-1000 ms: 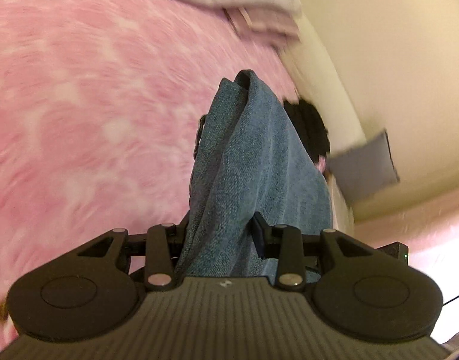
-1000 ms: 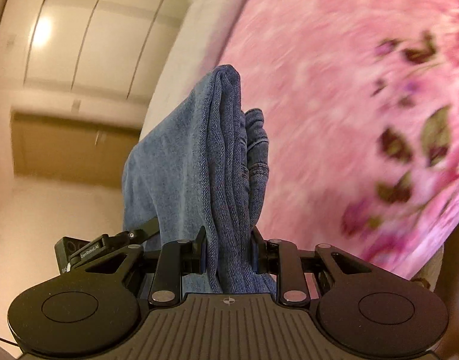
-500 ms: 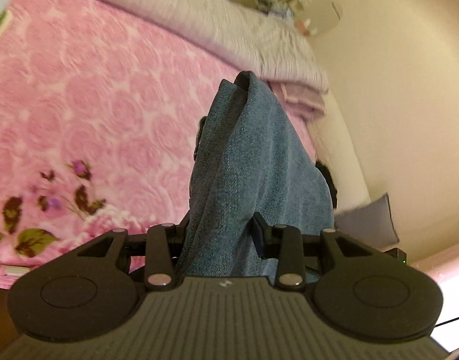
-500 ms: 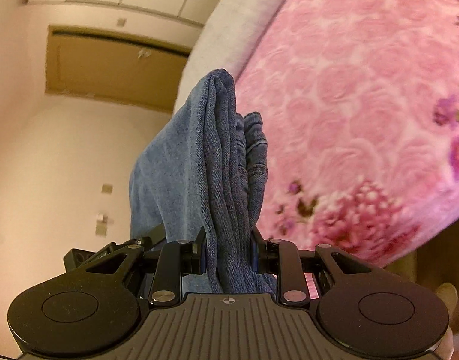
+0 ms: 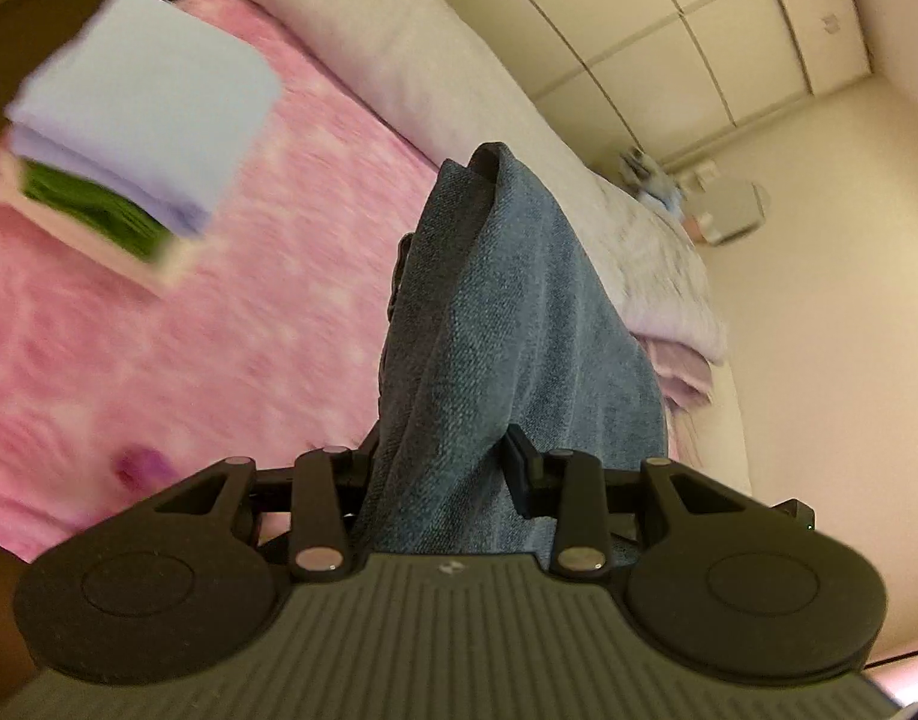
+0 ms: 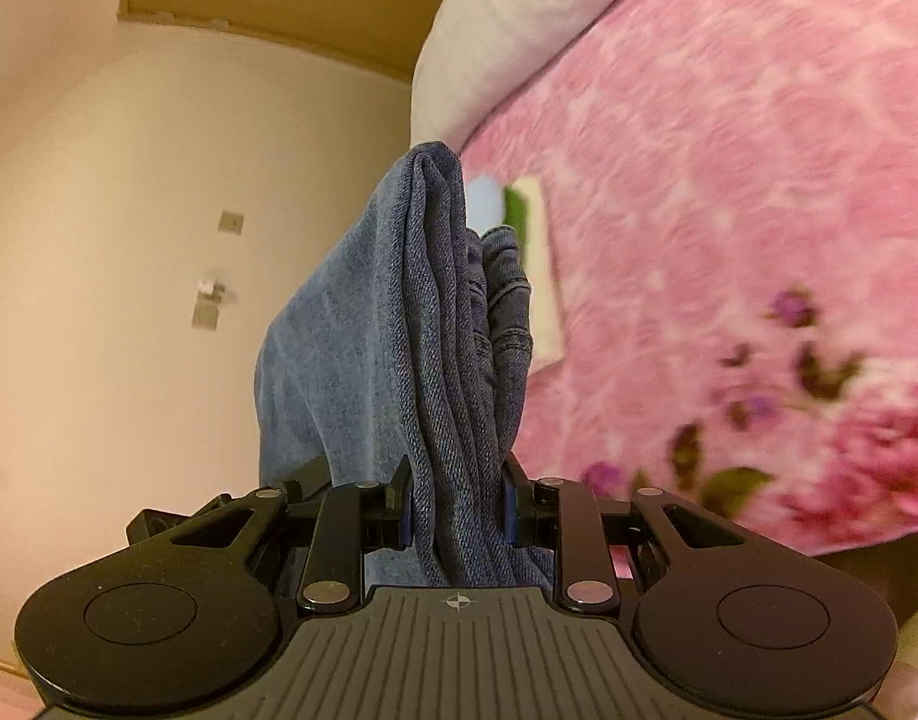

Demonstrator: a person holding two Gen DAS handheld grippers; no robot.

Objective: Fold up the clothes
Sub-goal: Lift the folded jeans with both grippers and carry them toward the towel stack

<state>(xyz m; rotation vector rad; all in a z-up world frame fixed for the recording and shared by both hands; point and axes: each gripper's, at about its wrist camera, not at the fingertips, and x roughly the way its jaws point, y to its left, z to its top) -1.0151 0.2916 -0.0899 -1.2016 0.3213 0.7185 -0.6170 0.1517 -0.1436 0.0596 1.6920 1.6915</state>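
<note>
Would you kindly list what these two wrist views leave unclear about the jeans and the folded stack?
- Jeans: lower part hidden behind the left gripper body; likewise behind the right gripper.
- Folded stack: motion-blurred in the left view; in the right view mostly hidden behind the jeans.
- Small items by the far wall: blurred and too small to identify.

Warm dim light, fisheye bending, perhaps motion-blurred bedding (image 5: 231, 312).
</note>
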